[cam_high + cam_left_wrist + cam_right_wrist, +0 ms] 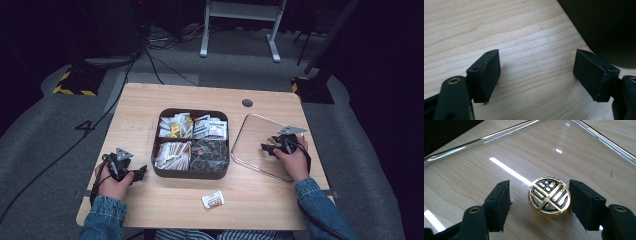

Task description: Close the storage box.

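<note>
Right gripper (540, 200) jaws narrowed around gold knob (549, 195) of clear lid (499, 152), one pad touching, other apart: positioned for lifting. Lid flat beside dark tray (190, 172). Left gripper (536, 75) wide, empty, over bare table (499, 25).

Dim room, grey carpet floor (45, 125), white desk frame (240, 25), light wooden table (150, 100).
</note>
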Tool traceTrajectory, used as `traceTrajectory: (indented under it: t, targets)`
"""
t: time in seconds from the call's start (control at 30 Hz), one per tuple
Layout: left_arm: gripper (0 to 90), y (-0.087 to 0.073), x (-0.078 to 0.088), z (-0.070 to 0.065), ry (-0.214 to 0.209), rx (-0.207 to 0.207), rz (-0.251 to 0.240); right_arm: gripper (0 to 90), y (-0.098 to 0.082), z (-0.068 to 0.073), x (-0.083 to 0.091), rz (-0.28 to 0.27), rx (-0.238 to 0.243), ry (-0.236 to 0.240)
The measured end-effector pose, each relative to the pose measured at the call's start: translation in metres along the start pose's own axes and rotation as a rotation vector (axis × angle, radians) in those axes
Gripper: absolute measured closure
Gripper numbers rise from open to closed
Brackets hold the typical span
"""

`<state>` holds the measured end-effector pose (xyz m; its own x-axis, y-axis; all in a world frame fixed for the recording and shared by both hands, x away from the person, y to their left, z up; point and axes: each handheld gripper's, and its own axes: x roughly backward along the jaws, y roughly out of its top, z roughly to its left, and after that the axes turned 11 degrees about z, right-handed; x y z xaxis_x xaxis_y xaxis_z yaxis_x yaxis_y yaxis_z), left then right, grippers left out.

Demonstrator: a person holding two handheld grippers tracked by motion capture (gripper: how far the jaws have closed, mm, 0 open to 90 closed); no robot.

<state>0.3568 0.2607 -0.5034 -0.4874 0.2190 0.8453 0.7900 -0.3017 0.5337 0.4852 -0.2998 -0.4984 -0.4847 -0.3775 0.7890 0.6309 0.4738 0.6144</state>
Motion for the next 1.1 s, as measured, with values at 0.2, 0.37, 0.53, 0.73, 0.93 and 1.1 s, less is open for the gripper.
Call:
traceTrajectory:
  t: [0.2, 0.37, 0.53, 0.73, 0.93, 1.1]
  targets:
    - [18.7, -0.001, -0.001, 0.000, -0.002, -0.001, -0.015, 41.8, -0.001, -0.001, 0.000, -0.013, -0.003, -0.013]
    - [18.6, -0.001, -0.001, 0.000, -0.002, -0.001, -0.015, 56.6, -0.003, -0.005, 0.002, -0.027, -0.023, -0.010]
    - [18.1, 0.000, -0.002, 0.000, -0.002, -0.003, -0.015, 58.6, -0.003, -0.004, 0.002, -0.028, -0.015, -0.011]
    - [17.6, 0.000, -0.002, 0.000, -0.002, -0.002, -0.014, 58.9, -0.002, -0.004, 0.003, -0.023, -0.024, -0.015]
    - [17.4, 0.000, -0.002, 0.001, -0.004, -0.002, -0.009, 58.9, -0.002, -0.006, 0.013, -0.041, -0.025, -0.007]
    - [17.4, 0.000, -0.002, 0.001, -0.005, -0.002, -0.008, 58.9, 0.001, -0.005, 0.023, -0.064, -0.013, -0.006]
